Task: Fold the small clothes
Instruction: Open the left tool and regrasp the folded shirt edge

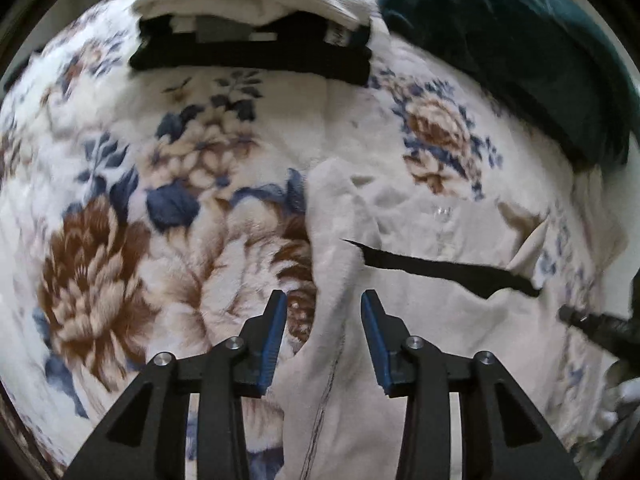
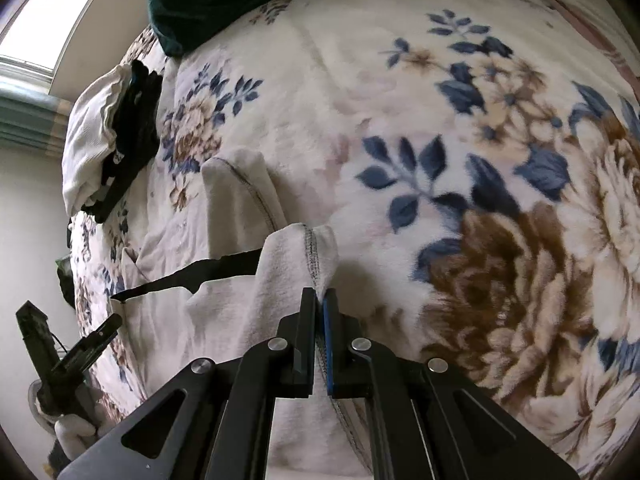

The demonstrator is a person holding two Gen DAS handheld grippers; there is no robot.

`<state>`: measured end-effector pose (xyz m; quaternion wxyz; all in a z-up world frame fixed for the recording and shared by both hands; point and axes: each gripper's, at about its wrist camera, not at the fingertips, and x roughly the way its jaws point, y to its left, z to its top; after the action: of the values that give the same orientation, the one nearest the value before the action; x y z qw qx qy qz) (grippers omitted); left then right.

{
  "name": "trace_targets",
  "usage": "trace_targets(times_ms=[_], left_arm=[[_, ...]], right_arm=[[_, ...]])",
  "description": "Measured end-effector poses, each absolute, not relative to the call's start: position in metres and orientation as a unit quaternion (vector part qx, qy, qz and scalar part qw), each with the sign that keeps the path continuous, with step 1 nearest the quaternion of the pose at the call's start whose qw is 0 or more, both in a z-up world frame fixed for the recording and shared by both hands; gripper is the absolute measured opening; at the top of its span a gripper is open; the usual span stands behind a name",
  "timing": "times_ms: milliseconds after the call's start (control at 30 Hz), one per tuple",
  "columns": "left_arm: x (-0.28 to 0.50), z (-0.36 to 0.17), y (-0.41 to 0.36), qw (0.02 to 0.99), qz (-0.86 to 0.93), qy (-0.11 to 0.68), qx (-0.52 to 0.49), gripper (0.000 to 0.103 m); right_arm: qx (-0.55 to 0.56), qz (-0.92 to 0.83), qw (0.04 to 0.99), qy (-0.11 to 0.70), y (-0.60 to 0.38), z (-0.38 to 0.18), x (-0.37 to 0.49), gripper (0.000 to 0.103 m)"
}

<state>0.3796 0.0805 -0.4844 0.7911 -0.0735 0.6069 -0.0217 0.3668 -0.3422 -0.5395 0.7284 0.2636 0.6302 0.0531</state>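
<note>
Blue-padded fingers of the right gripper (image 2: 319, 300) are clamped on a stitched hem of the cream garment (image 1: 420, 320), lifting that corner off the floral blanket (image 1: 120, 240). Left gripper (image 1: 323, 300) is spread wide — nothing between its pads, a ridge of the same cloth running up between the fingers without contact that I can confirm.

Garment lies crumpled toward the near edge of the blanket, a dark slit-like opening (image 1: 440, 270) across its middle. Folded stack (image 1: 252, 36) of white and black pieces sits at the far edge; dark green fabric (image 1: 520, 40) occupies the far right corner.

Judged step: spreading or first fold — early, garment not yet flat. Next move likely needs the left gripper to close on the ridge or opposite hem, so both can pull the cloth taut before folding over.
</note>
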Motion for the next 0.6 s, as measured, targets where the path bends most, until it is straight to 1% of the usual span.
trace_targets(times_ms=[33,67,100,233,400,500,600], left_arm=[[0.380,-0.486,0.076,0.799,-0.026,0.597,-0.069,0.032],[0.380,-0.484,0.076,0.809,-0.027,0.583,-0.065,0.021],[0.381,-0.483,0.074,0.815,-0.026,0.576,-0.060,0.002],[0.370,-0.461,0.073,0.844,-0.036,0.533,-0.045,0.001],[0.350,-0.436,0.102,0.856,-0.005,0.509,-0.086,0.001],[0.355,-0.442,0.120,0.845,0.017,0.520,-0.120,0.001],[0.370,-0.463,0.125,0.828,0.019,0.546,-0.126,0.002]], right_arm=[[0.263,0.052,0.729,0.630,-0.341,-0.540,0.367,0.004],[0.263,0.052,0.728,0.631,-0.339,-0.540,0.367,0.004],[0.263,0.052,0.729,0.630,-0.339,-0.539,0.367,0.004],[0.262,0.049,0.735,0.624,-0.338,-0.532,0.361,0.004],[0.260,0.049,0.751,0.606,-0.344,-0.514,0.349,0.004],[0.259,0.050,0.757,0.598,-0.347,-0.506,0.344,0.004],[0.259,0.048,0.757,0.598,-0.347,-0.507,0.347,0.004]])
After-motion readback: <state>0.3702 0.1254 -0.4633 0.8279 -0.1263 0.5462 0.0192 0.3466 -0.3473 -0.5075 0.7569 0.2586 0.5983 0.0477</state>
